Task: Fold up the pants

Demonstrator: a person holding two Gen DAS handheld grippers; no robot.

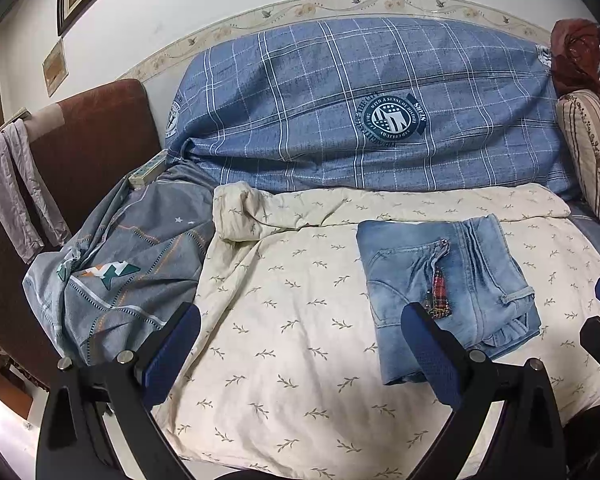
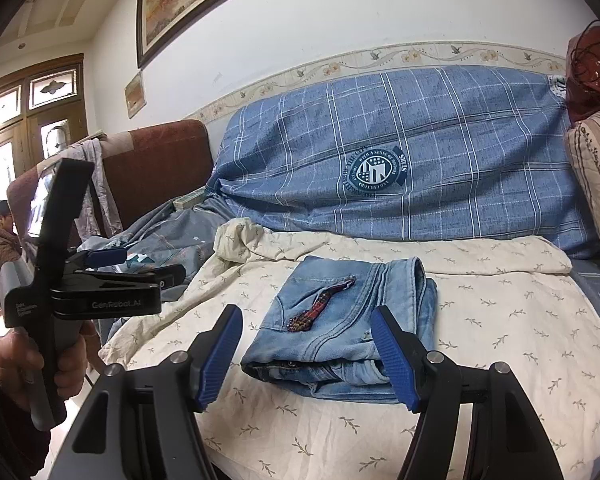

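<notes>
The light blue denim pants [image 1: 448,284] lie folded into a compact rectangle on the cream leaf-print sheet [image 1: 284,300], with a red plaid strip on top. In the left wrist view my left gripper [image 1: 302,334] stands open over bare sheet, the pants just beyond its right finger. My right gripper [image 2: 306,320] is open in front of the folded pants [image 2: 340,320], its blue pads [image 2: 392,360] apart and not pressing on the cloth. A hand holds the left gripper [image 2: 136,268] at the left of the right wrist view.
A blue checked cover [image 1: 360,108] drapes the sofa back behind the sheet. A crumpled grey-blue bedsheet [image 1: 120,272] lies at the left beside a brown armrest [image 1: 92,148]. A striped cushion [image 1: 592,152] stands at the right. A person [image 2: 4,236] is by the doorway.
</notes>
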